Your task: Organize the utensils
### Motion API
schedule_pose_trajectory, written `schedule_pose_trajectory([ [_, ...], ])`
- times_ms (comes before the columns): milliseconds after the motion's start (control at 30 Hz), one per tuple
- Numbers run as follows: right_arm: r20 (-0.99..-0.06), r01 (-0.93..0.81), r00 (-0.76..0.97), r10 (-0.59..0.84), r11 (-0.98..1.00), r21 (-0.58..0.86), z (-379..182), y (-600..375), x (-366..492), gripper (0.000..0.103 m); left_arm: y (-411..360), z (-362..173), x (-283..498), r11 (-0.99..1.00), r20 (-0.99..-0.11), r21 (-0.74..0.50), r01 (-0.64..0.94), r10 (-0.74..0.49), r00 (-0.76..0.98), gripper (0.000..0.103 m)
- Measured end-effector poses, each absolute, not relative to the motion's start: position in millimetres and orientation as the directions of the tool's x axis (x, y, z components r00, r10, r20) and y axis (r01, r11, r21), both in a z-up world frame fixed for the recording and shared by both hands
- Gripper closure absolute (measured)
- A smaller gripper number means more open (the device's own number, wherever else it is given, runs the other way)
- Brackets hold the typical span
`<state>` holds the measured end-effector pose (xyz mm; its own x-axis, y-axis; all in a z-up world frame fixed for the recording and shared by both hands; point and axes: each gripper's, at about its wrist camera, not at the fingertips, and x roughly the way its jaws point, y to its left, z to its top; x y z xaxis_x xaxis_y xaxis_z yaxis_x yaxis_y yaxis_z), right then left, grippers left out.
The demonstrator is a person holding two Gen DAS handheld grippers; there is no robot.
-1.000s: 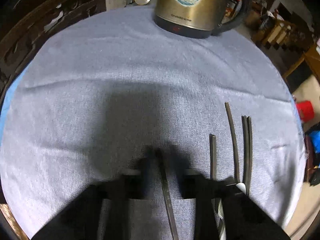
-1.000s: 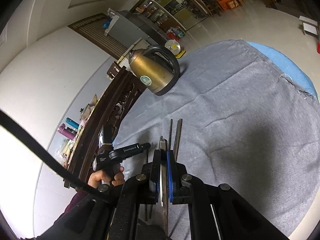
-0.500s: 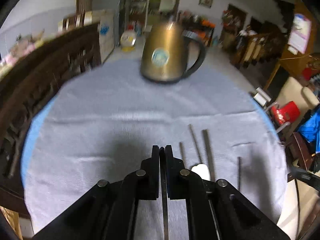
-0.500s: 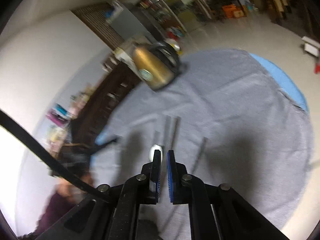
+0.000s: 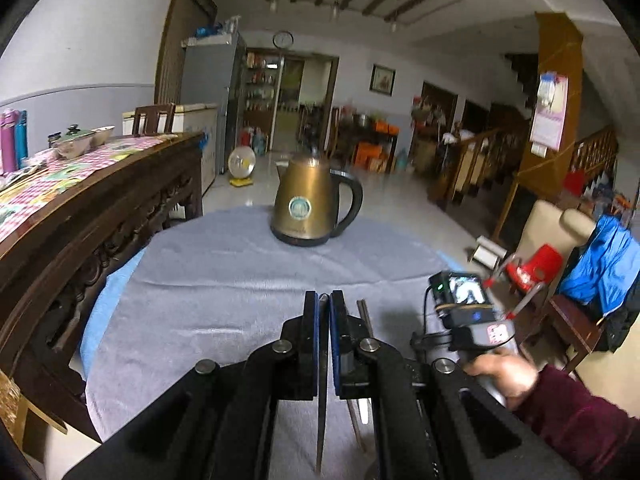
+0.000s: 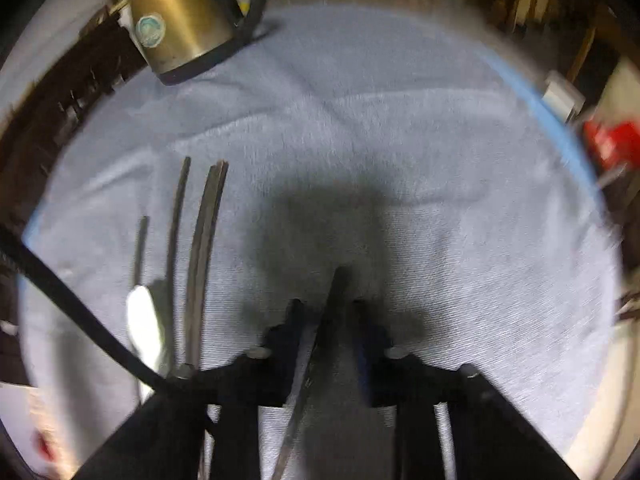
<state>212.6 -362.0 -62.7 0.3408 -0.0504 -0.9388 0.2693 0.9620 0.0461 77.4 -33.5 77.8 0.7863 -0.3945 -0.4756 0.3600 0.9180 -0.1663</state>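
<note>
Left gripper (image 5: 323, 304) clamped on a thin dark utensil (image 5: 322, 408) — held above the grey cloth (image 5: 224, 280). Right gripper (image 6: 326, 312) has its fingers spread, a dark utensil handle (image 6: 338, 292) lying on the cloth between them. To its left — spoon (image 6: 142, 328) and more dark utensils (image 6: 204, 248) side by side. Brass kettle (image 5: 310, 208) at the far edge.

My right wrist view is motion-blurred; the kettle (image 6: 182, 20) is cropped at the top, and my left gripper (image 5: 324, 300) hides most utensils.
</note>
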Motion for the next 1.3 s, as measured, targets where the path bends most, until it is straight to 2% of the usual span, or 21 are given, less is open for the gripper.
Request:
schedule_pose_trajectory([
  [167, -0.911, 0.260, 0.410, -0.037, 0.962, 0.079, -54, -359, 190, 0.096, -23, 94, 56, 0.911, -0.430, -0.182, 0.370, -0.412, 0.803, 0.098],
  [300, -0.822, 0.210, 0.569, 0.017, 0.964, 0.165, -8, -364, 142, 0.096, -21, 112, 42, 0.904, -0.380, -0.181, 0.386, -0.427, 0.821, 0.098],
  [433, -0.690, 0.132, 0.722, 0.049, 0.969, 0.207, 42, -362, 88, 0.097, -21, 133, 26, 0.895, -0.325, -0.189, 0.404, -0.446, 0.834, 0.098],
  [567, -0.500, 0.050, 0.864, 0.068, 0.974, 0.220, 96, -349, 29, 0.097, -21, 151, 8, 0.885, -0.269, -0.206, 0.418, -0.462, 0.845, 0.098],
  [667, -0.370, 0.015, 0.926, 0.073, 0.974, 0.228, 127, -333, -5, 0.097, -21, 161, -3, 0.878, -0.235, -0.215, 0.429, -0.473, 0.849, 0.098],
  [800, -0.263, -0.016, 0.962, 0.076, 0.975, 0.222, 153, -315, -29, 0.097, -22, 166, -10, 0.869, -0.220, -0.235, 0.435, -0.483, 0.847, 0.098],
  [933, -0.216, -0.058, 0.971, 0.104, 0.976, 0.210, 168, -295, -51, 0.097, -24, 160, -9, 0.860, -0.231, -0.264, 0.437, -0.496, 0.837, 0.098],
  [1300, -0.232, -0.118, 0.960, 0.157, 0.978, 0.175, 172, -261, -89, 0.097, -32, 123, 1, 0.865, -0.340, -0.302, 0.401, -0.491, 0.802, 0.098],
])
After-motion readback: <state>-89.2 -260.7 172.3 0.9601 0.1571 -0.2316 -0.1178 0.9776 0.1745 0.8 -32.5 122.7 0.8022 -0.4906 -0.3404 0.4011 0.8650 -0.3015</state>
